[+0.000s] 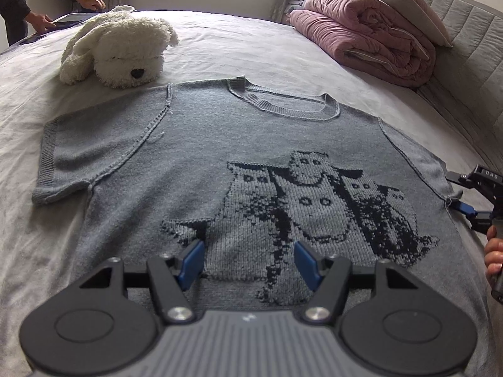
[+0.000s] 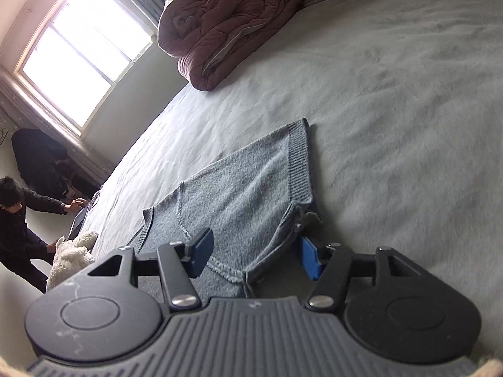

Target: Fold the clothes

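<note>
A grey knitted sweater [image 1: 195, 144] lies flat and face up on the bed [image 1: 220, 47], its neckline toward twelve o'clock in the left wrist view and a dark cat pattern [image 1: 314, 207] knitted across the lower front. One short sleeve [image 1: 78, 157] spreads out at nine o'clock, ribbed cuff outermost. The left gripper [image 1: 248, 260] hangs over the lower part of the sweater at six o'clock, its blue fingers [image 1: 191, 260] standing apart with only the knit showing between them, nothing pinched. At three o'clock the right gripper [image 1: 462, 194] sits at the sweater's other side edge, near the armpit seam, with part of a hand [image 1: 493, 251] on its handle just below. From the right wrist view, that gripper [image 2: 254, 257] has its blue fingers [image 2: 201, 254] spread either side of the bunched seam where the other sleeve [image 2: 267, 172] meets the body; the fabric lies between them but the fingers do not press on it. A white plush dog [image 1: 119, 53] rests on the bed at eleven o'clock, just beyond the sweater's shoulder. A folded pink quilt [image 1: 361, 37] is piled at one o'clock, near the grey padded headboard [image 1: 465, 47]. A person in dark clothes [image 2: 19, 220] bends at the far edge of the bed beneath a bright window [image 2: 81, 47].
</note>
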